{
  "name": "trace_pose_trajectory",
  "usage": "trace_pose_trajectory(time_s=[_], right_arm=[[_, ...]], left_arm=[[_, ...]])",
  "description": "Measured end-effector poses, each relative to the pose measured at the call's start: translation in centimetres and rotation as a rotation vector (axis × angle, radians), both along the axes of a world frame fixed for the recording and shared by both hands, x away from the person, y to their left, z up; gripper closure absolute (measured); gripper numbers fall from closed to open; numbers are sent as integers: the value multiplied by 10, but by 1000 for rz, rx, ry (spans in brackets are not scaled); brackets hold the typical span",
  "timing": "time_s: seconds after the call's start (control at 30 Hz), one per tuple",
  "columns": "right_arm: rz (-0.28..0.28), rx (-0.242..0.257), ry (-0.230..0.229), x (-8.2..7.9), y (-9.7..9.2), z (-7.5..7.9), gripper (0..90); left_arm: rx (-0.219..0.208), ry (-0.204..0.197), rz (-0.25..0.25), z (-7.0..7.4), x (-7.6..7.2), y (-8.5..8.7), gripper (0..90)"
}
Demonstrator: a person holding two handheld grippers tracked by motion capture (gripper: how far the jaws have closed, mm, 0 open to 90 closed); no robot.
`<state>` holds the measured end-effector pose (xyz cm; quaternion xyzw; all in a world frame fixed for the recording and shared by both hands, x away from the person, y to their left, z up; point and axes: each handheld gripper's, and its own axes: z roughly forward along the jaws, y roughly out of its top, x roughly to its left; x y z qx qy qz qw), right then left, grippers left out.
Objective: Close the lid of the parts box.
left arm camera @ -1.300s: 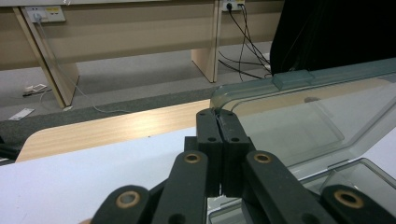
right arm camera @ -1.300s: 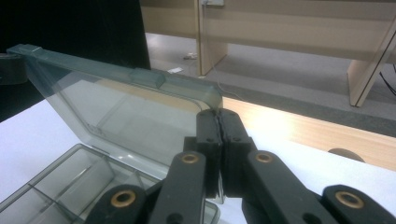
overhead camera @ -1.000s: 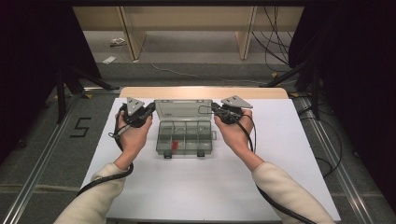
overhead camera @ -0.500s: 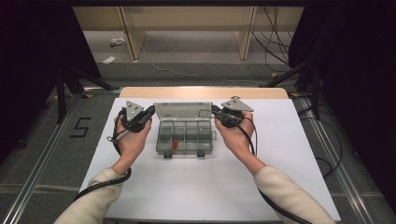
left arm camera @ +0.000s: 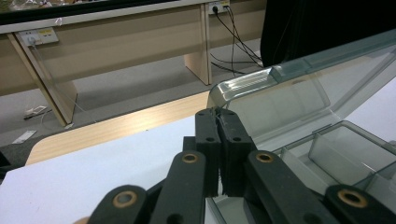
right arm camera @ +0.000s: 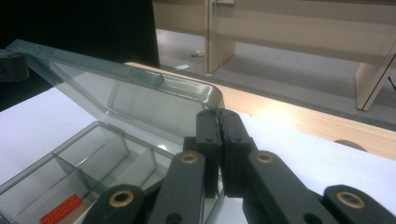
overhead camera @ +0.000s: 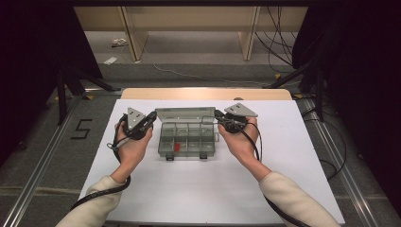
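1. Two claws flank the clear compartment box point(overhead camera: 187, 137) at mid-desk point(overhead camera: 198, 189) in the high view: left claw point(overhead camera: 152, 116) and right claw point(overhead camera: 218, 115), each beside a corner of its raised lid.
2. Left gripper view: jaws pressed together, empty, just left of the lid point(left arm camera: 299, 88).
3. Right gripper view: jaws likewise together, empty; a red piece point(right arm camera: 58, 210) lies in a near compartment.

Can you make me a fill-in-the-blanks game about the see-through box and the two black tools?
1. The lid of the clear box stands ____.
2. The small thing lying in one compartment is ____ in colour.
3. The jaws of the left tool and the right tool are both ____.

Missing words: open; red; shut
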<state>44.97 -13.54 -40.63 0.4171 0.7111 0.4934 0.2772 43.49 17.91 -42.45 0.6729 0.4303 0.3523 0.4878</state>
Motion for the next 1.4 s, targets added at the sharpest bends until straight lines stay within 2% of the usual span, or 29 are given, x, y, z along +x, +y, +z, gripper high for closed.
trace_pose_trajectory(time_s=[0.23,0.63,0.9,1.4], right_arm=[[7,1,2,-4,-1,-2,880],[25,-2,6,-11,-3,-5,877],[35,-3,12,-16,-4,-8,876],[65,-2,27,-26,-8,-14,867]], left_arm=[[20,0,-10,-3,-5,0,873],[30,17,-21,-11,-12,1,876],[46,16,-44,-12,-17,-4,871],[53,55,-68,-17,-32,-1,857]])
